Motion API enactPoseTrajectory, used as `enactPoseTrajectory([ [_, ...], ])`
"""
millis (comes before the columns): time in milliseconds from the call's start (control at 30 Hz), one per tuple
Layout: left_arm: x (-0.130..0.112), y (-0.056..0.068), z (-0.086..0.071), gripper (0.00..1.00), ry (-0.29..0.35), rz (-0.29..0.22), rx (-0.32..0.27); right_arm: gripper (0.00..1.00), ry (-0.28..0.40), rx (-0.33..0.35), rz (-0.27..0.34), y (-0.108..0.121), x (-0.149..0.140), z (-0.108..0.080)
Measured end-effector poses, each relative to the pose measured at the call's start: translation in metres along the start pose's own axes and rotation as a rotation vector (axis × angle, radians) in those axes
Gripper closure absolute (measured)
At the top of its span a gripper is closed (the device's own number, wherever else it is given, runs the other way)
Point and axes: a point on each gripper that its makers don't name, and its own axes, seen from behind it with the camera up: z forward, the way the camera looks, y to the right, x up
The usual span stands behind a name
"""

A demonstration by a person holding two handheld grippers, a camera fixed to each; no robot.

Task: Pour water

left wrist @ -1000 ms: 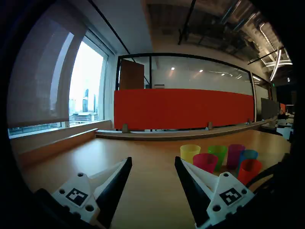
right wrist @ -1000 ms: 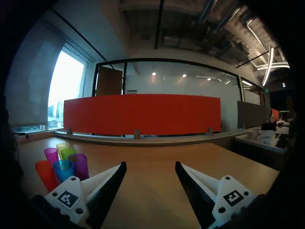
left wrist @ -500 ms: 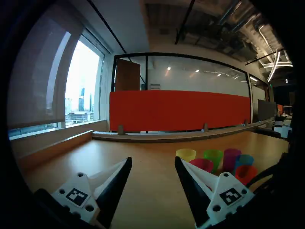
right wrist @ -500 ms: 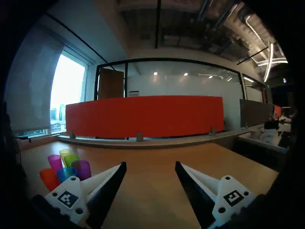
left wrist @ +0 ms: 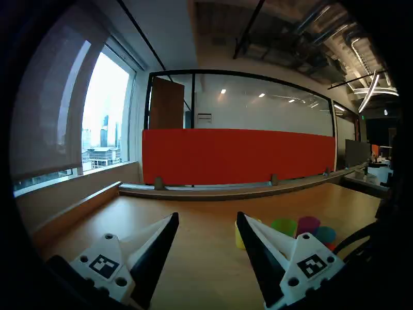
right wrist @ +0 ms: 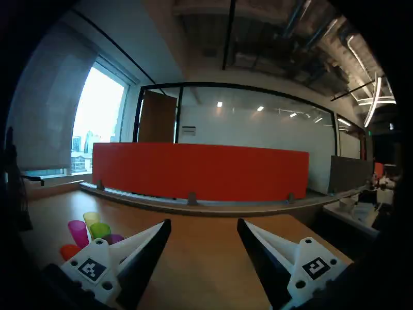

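Several coloured plastic cups stand clustered on a wooden table (left wrist: 206, 258). In the left gripper view the yellow cup (left wrist: 239, 236), green cup (left wrist: 283, 226), purple cup (left wrist: 308, 225) and blue cup (left wrist: 326, 234) sit low right, partly behind the right finger. My left gripper (left wrist: 206, 222) is open and holds nothing. In the right gripper view the magenta cup (right wrist: 78, 233), yellow cup (right wrist: 92, 219), green cup (right wrist: 99, 230) and orange cup (right wrist: 68, 251) sit low left, beside the left finger. My right gripper (right wrist: 204, 227) is open and holds nothing.
A red divider panel (left wrist: 237, 156) runs along the table's far edge (right wrist: 201, 178). A window sill (left wrist: 67, 188) borders the table's left side. Another desk with white items (right wrist: 361, 206) lies at the right.
In both views the cups have slid lower and are more hidden behind the fingers, and the room has dropped in frame as both cameras tilted upward. The jaws have stayed open.
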Motion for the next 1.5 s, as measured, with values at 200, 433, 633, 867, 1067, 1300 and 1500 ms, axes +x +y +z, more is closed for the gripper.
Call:
enactPoseTrajectory([
  [200, 0.022, 0.000, 0.006, 0.17, -0.011, 0.011, -0.022, 0.01, -0.018, 0.019, 0.014, -0.005, 0.022, 0.003],
  [433, 0.043, 0.001, 0.011, 0.17, -0.015, 0.009, -0.046, 0.01, -0.022, 0.044, 0.025, -0.009, 0.041, 0.007],
  [633, 0.053, 0.004, 0.011, 0.17, -0.010, -0.016, -0.068, 0.01, -0.028, 0.055, 0.038, -0.010, 0.049, 0.011],
  [867, 0.058, 0.008, 0.013, 0.17, -0.014, -0.023, -0.089, 0.01, -0.039, 0.062, 0.040, -0.010, 0.049, 0.015],
  [1067, 0.067, 0.014, 0.016, 0.17, -0.014, -0.037, -0.108, 0.01, -0.029, 0.072, 0.035, -0.011, 0.062, 0.019],
  [1300, 0.078, 0.011, 0.019, 0.17, -0.016, -0.022, -0.097, 0.01, -0.029, 0.087, 0.036, -0.012, 0.072, 0.023],
  [1500, 0.088, 0.012, 0.020, 0.17, -0.017, -0.006, -0.098, 0.01, -0.020, 0.097, 0.047, -0.013, 0.081, 0.024],
])
